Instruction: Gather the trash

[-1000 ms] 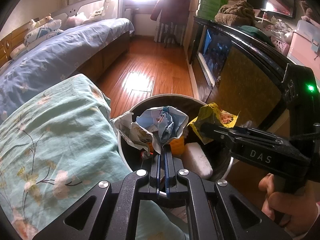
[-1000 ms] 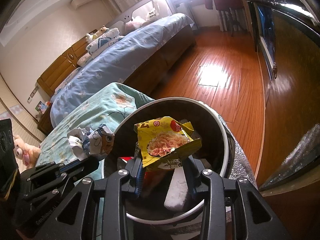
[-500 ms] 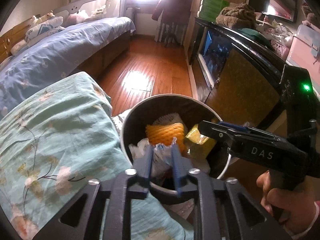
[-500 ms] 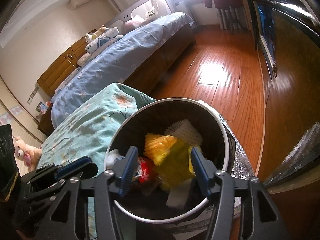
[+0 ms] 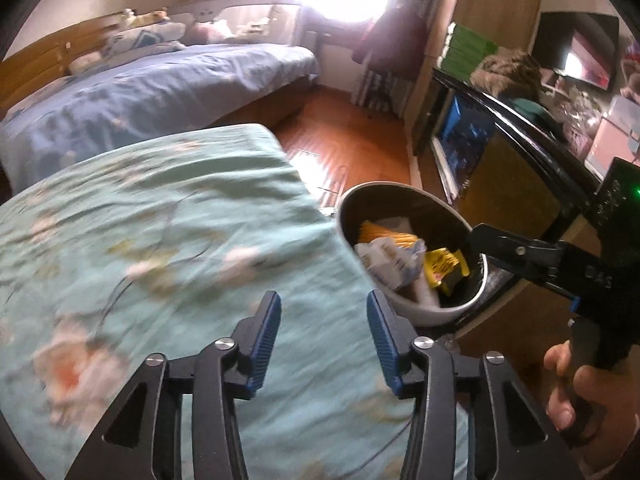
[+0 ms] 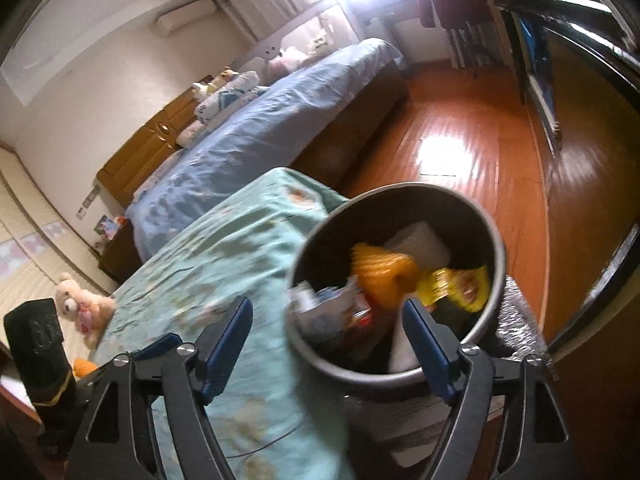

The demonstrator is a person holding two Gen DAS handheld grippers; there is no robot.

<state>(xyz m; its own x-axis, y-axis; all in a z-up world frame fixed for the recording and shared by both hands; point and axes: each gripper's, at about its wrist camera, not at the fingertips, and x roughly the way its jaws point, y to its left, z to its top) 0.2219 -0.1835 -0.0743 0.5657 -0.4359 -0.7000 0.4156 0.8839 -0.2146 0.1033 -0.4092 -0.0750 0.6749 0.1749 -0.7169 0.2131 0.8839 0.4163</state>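
jaws first, in the left wrist view: our left gripper [image 5: 323, 334] has just been opening and now stands moderately apart with nothing between the blue pads, hanging over the teal floral bedspread [image 5: 160, 248] and off to the left of the trash bin [image 5: 404, 312]. inside the bin we see a crumpled white and blue paper [image 5: 390, 262], a yellow snack wrapper [image 5: 442, 266] and something orange ridged behind them; all of it lies below the rim. the right gripper [image 5: 480, 236] reaches in from the right, its tip over the bin's far edge, with a hand [image 5: 576, 392] on its grip. in the right wrist view, our right gripper [image 6: 326, 340] has just been opening too and stands wide, empty, straddling the near rim of the bin [image 6: 496, 240]; the yellow wrapper [image 6: 456, 284] and the orange piece [image 6: 380, 272] sit inside, blurred. a plush bear [image 6: 82, 304] lies at the far edge of the bedspread. we judge this drop finished, so the step in hand is pulling clear and looking for more rubbish: we should keep both sets of jaws parted while lifting away so no pad drags a wrapper back over the rim, and avoid knocking the bin, which stands close against the bed.
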